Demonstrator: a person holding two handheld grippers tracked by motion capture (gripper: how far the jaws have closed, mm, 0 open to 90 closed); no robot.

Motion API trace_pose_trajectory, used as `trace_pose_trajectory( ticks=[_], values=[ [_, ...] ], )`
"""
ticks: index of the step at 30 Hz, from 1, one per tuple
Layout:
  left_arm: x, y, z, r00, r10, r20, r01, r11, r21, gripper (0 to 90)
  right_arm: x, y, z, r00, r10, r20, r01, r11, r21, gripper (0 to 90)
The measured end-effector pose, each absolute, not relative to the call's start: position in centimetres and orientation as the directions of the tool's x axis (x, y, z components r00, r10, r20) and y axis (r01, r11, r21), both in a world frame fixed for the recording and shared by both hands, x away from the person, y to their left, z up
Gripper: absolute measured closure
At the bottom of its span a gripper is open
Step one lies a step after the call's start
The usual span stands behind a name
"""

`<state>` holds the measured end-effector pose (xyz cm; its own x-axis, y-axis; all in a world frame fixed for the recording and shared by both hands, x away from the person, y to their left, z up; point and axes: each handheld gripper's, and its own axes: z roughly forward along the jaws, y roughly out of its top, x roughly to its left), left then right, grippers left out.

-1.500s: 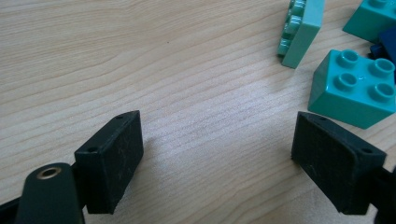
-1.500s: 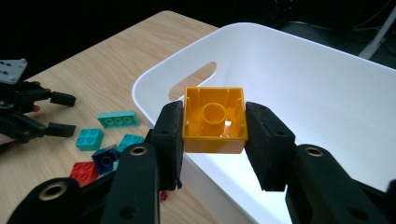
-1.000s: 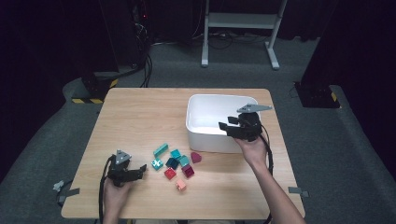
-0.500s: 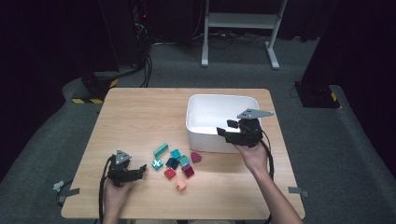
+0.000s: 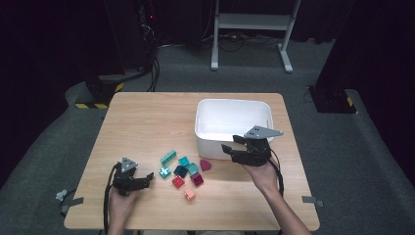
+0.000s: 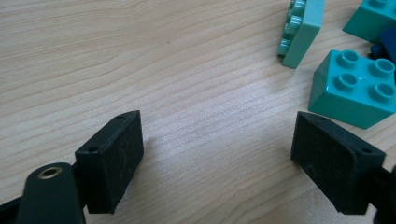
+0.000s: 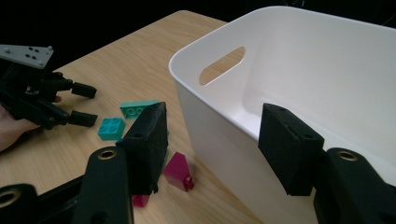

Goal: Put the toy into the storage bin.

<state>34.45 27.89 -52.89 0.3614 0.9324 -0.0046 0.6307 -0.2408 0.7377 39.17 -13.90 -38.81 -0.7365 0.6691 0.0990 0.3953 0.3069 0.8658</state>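
Observation:
Several toy blocks [image 5: 183, 169] in teal, red, magenta and pink lie in a loose cluster near the table's front middle. My left gripper [image 5: 147, 180] rests low at the front left, open, just left of the cluster. Its own view has the jaws [image 6: 217, 158] wide over bare wood, with a teal block [image 6: 355, 88] off to the right. My right gripper [image 5: 228, 152] hovers at the front wall of the white bin [image 5: 232, 102]. Its jaws [image 7: 215, 144] have just been opening and hold nothing. A magenta block [image 7: 177, 170] lies below them.
The white bin's rim [image 7: 196, 51] has a handle slot and its inside looks bare from here. A light green long block [image 6: 303, 28] lies on its side beyond the teal one. The wooden table [image 5: 147, 122] stands on grey carpet, with cables and a metal stand behind.
My right gripper has come back from over the bin toward its near wall, and its jaws stand wider than before. The left gripper and the blocks have stayed put.

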Motion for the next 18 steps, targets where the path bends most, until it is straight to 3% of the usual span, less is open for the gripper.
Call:
trace_pose_trajectory(
  ticks=[18],
  values=[
    [34.4,27.9,-52.9,0.362,0.932,-0.006,0.631,-0.24,0.738,17.1,37.3,-11.2,-43.6,-0.75,0.652,0.114,0.43,0.349,0.832,42.2]
  ],
)
